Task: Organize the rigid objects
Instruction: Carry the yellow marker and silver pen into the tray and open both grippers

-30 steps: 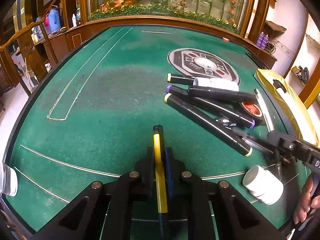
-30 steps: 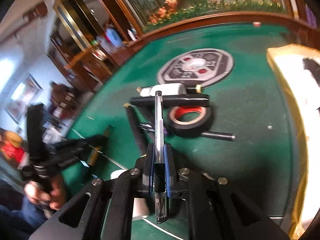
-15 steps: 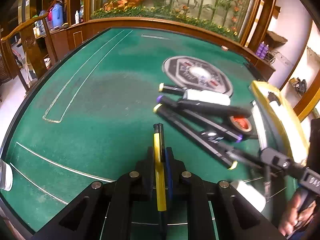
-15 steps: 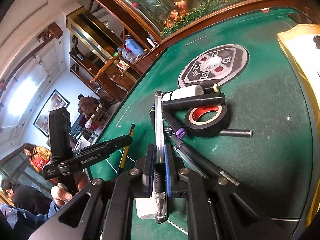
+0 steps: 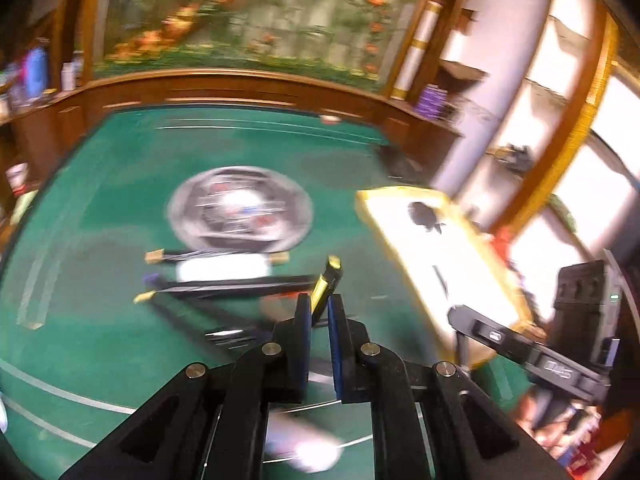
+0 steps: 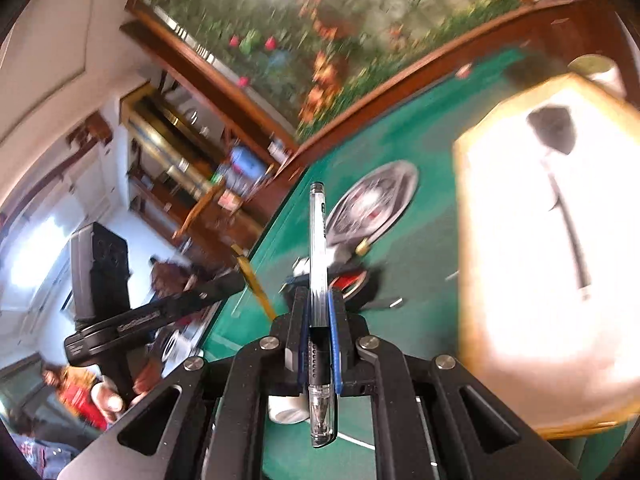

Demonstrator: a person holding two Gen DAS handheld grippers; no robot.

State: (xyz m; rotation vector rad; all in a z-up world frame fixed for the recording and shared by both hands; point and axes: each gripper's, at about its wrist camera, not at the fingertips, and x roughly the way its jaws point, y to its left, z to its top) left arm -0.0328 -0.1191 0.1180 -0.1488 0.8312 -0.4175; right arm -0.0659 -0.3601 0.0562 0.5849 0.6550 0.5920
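My left gripper (image 5: 318, 310) is shut on a yellow and black pen (image 5: 327, 285), which sticks out tilted to the right above the green felt table (image 5: 100, 240). The same gripper (image 6: 236, 282) and its yellow pen (image 6: 254, 278) show at the left of the right wrist view. My right gripper (image 6: 318, 304) is shut on a clear ballpoint pen (image 6: 317, 236) that lies along its fingers. A yellow-rimmed tray (image 6: 464, 240) with a white floor lies close on its right. In the left wrist view the tray (image 5: 400, 194) holds a black item (image 5: 424, 216) and a thin pen (image 5: 440, 278).
Several black markers (image 5: 232, 285) and a white tube (image 5: 222, 269) lie in a heap before a round grey disc (image 5: 240, 212). A black tape roll (image 6: 360, 286) lies just beyond my right fingers, and a white jar (image 6: 286, 410) under them. A wooden rail edges the table.
Both grippers have risen and swung right towards the yellow tray, each still gripping its pen. The yellow pen now sits tilted in the left jaws. Both views have blurred.
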